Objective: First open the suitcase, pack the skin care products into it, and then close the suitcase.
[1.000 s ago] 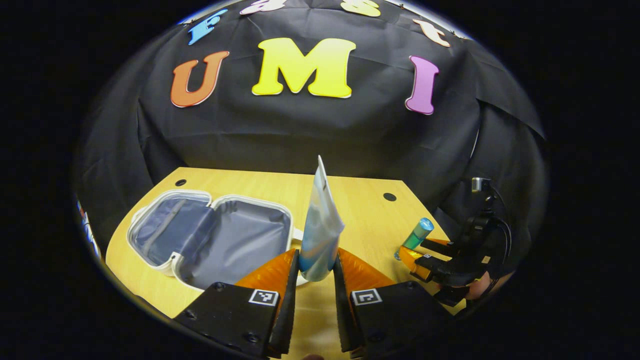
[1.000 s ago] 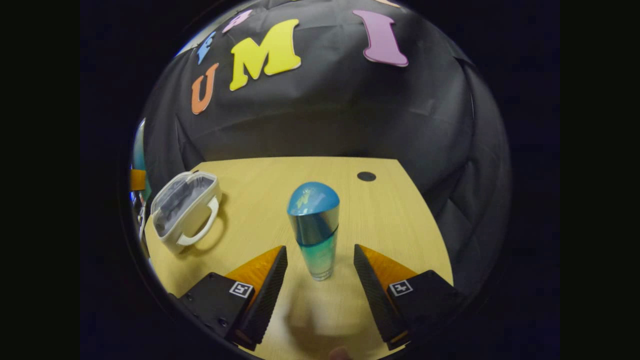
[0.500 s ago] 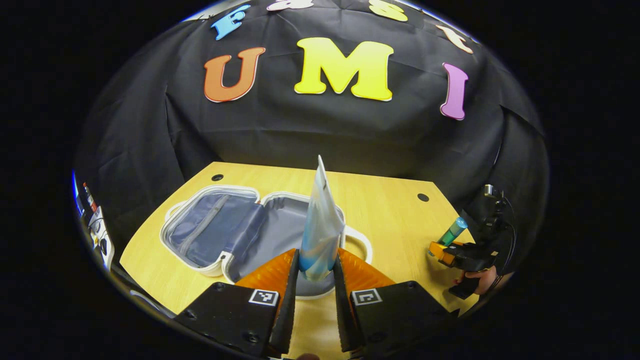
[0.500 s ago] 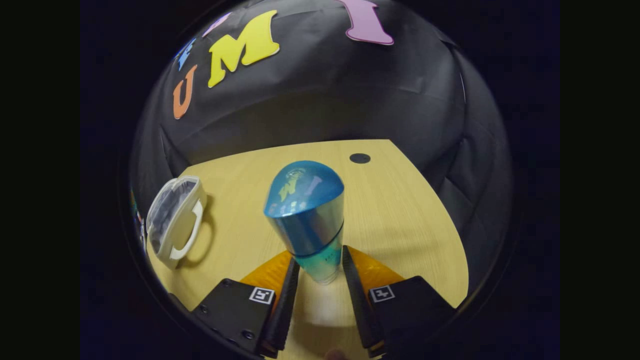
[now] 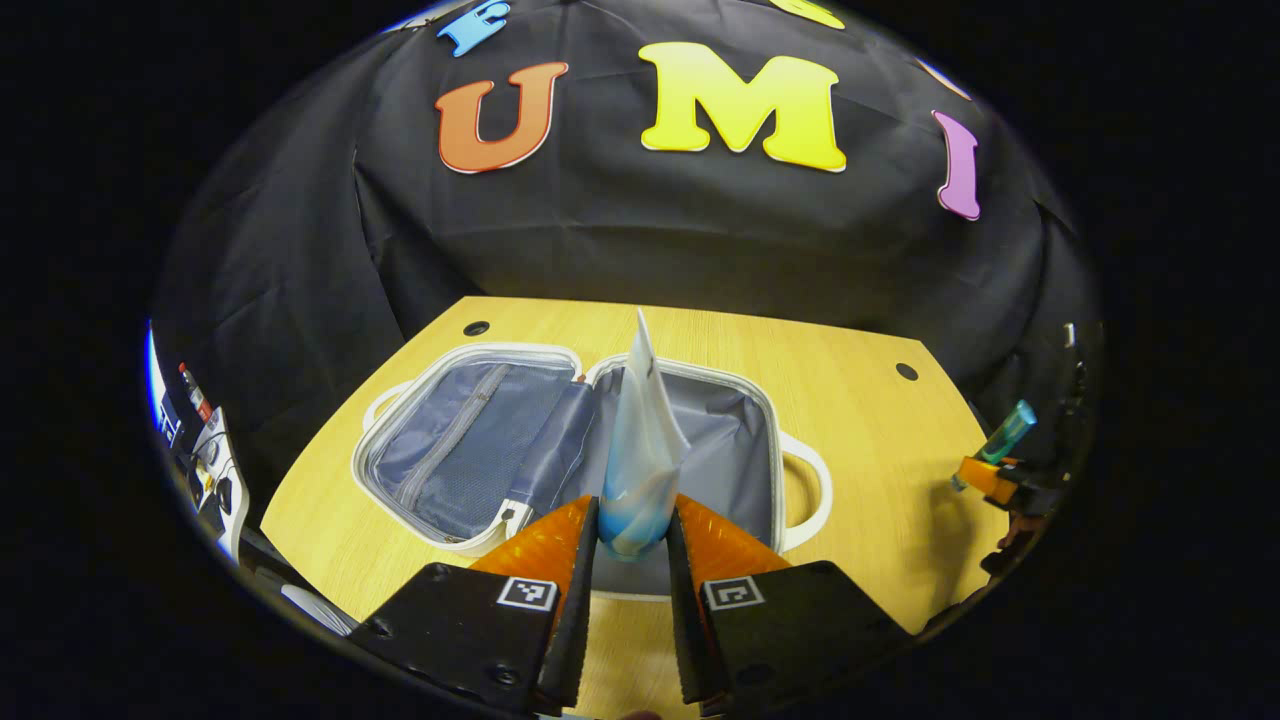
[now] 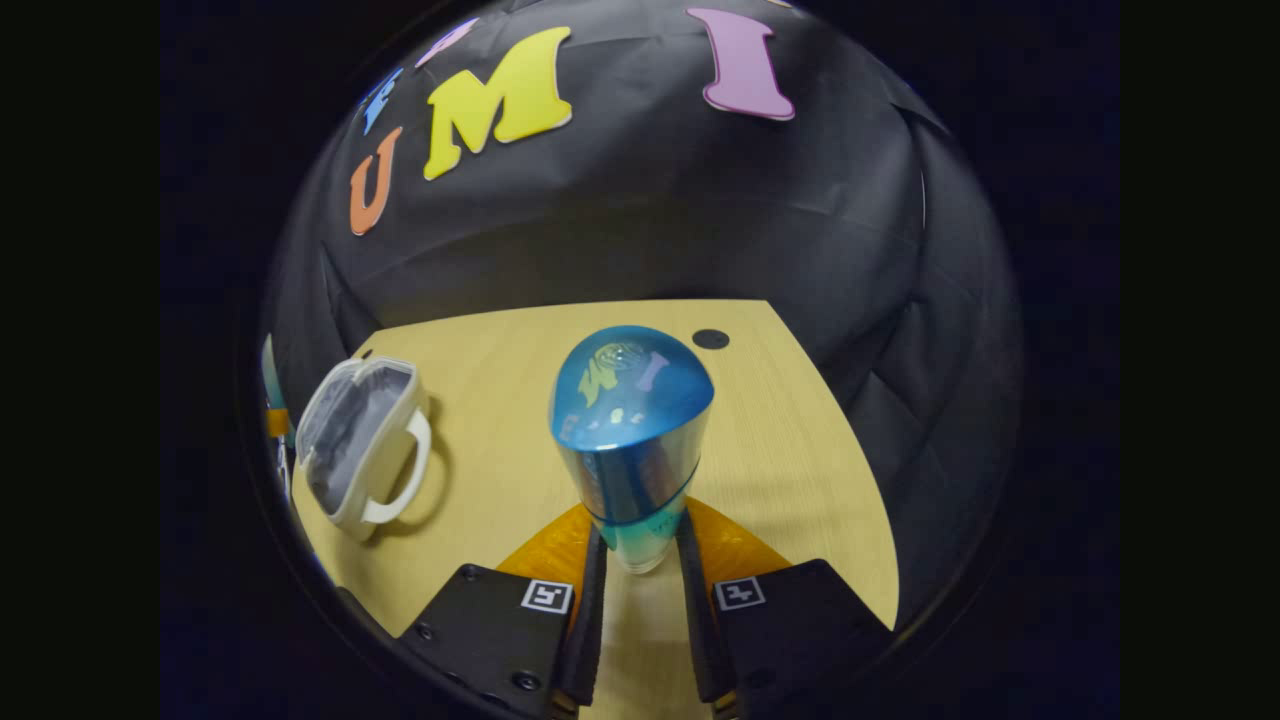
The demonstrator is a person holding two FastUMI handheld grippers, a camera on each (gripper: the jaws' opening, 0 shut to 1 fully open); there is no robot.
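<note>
Suitcase [image 5: 800,480] lies open — left gripper [image 5: 633,540] clamps tube [image 5: 640,450], right gripper [image 6: 640,560] clamps bottle [image 6: 630,440]

The left gripper view looks forward and down along its own fingers [image 5: 560,545] from above the near edge of the bench [image 5: 860,420], facing the booth's black cloth wall [image 5: 650,240]. It sits close over the open suitcase [image 5: 480,450], which lies just ahead of it. The right gripper view rides low over the right part of the bench [image 6: 780,440], also facing the cloth wall [image 6: 650,230], with the suitcase [image 6: 365,445] well off to its left. Both views share the bench top, the suitcase and the wall. The left gripper view also takes in the right gripper [image 5: 985,478] at its far right edge.
</note>
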